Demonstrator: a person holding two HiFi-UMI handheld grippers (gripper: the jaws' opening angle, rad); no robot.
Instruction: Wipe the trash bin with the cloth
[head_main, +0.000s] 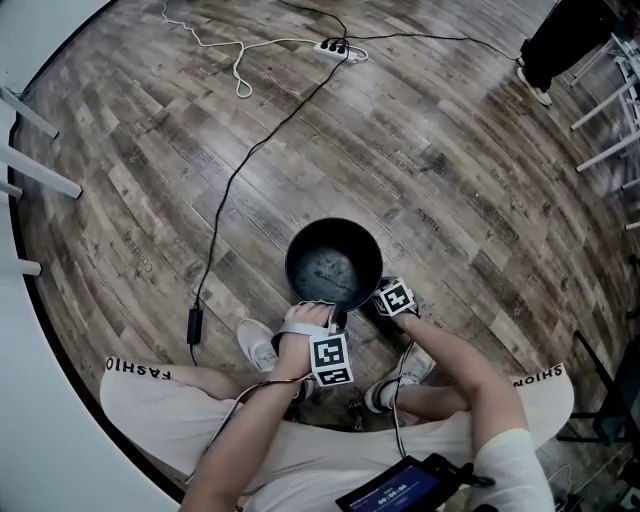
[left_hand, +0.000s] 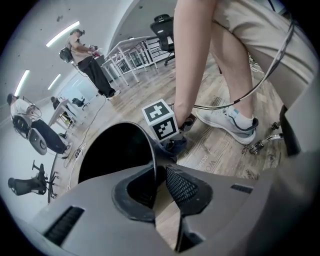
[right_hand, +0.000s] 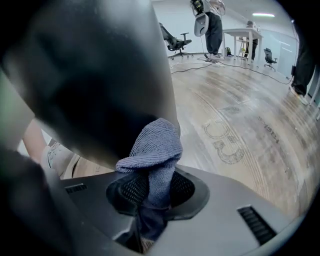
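Observation:
A round black trash bin (head_main: 333, 262) stands open on the wood floor, just in front of the person's feet. My left gripper (head_main: 318, 318) is at its near rim; in the left gripper view the jaws (left_hand: 159, 182) are shut on the thin rim (left_hand: 152, 150), one pad inside and one outside. My right gripper (head_main: 385, 300) is low at the bin's right side. It is shut on a blue-grey cloth (right_hand: 152, 150), whose bunched end lies against the bin's dark outer wall (right_hand: 100, 75). The same cloth (left_hand: 175, 145) shows under the right gripper's marker cube (left_hand: 161, 120).
A power strip (head_main: 333, 47) with white and black cables lies far back, and a black cable (head_main: 235, 180) runs toward the bin's left. The person's shoes (head_main: 258, 345) (head_main: 400, 378) flank the near side. White table legs (head_main: 40, 170) stand at left, chair frames (head_main: 610, 110) at right.

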